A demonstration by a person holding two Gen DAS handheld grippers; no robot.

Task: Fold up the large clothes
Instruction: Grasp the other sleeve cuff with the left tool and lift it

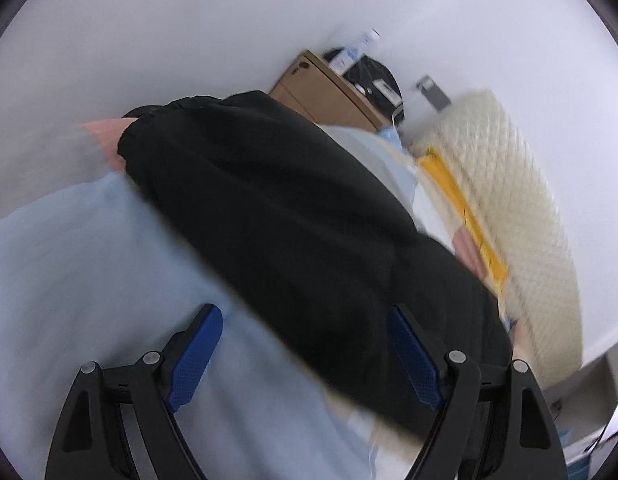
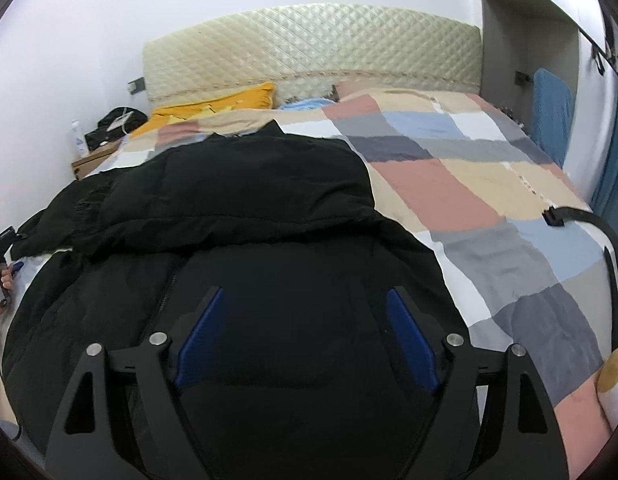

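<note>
Left wrist: tilted, close above black jacket point(image 1: 293, 216), facing headboard point(image 1: 509, 208).
Right wrist: level, low, facing headboard.
Shared: jacket, headboard, nightstand point(image 1: 325, 92).

jacket point(image 2: 245, 208) on bed point(image 2: 489, 184), headboard point(image 2: 309, 44) behind

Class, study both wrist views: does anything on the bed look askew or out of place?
Yes. The black jacket lies bunched and unevenly folded on the patchwork quilt. A loose black strap trails over the quilt's right edge.
</note>
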